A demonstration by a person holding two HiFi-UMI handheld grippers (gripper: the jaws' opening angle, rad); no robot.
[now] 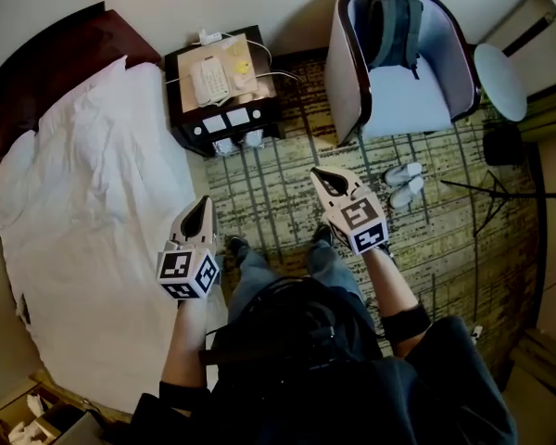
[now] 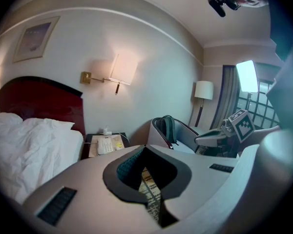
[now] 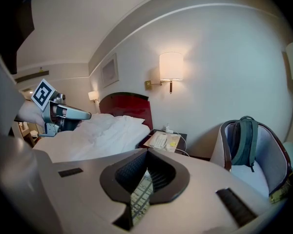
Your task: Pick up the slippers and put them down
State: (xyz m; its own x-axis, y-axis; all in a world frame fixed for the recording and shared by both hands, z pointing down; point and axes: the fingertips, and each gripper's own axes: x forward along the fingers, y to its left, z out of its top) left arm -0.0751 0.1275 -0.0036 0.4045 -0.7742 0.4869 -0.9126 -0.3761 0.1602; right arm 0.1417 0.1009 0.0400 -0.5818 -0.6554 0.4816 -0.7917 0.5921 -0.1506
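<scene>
The left tongs (image 1: 200, 208) and right tongs (image 1: 321, 176) are held clenched, empty. A pair of flat white slippers (image 1: 403, 184) is laid on the grid-patterned carpet (image 1: 259, 197), at 3 o'clock of the right tongs.

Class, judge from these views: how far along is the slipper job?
Done: nothing; the pair of white slippers lies on the patterned carpet beside the grey armchair. In hand: nothing; the left gripper and right gripper are shut, empty, apart from them. Left: grasp, lift, put down.
</scene>
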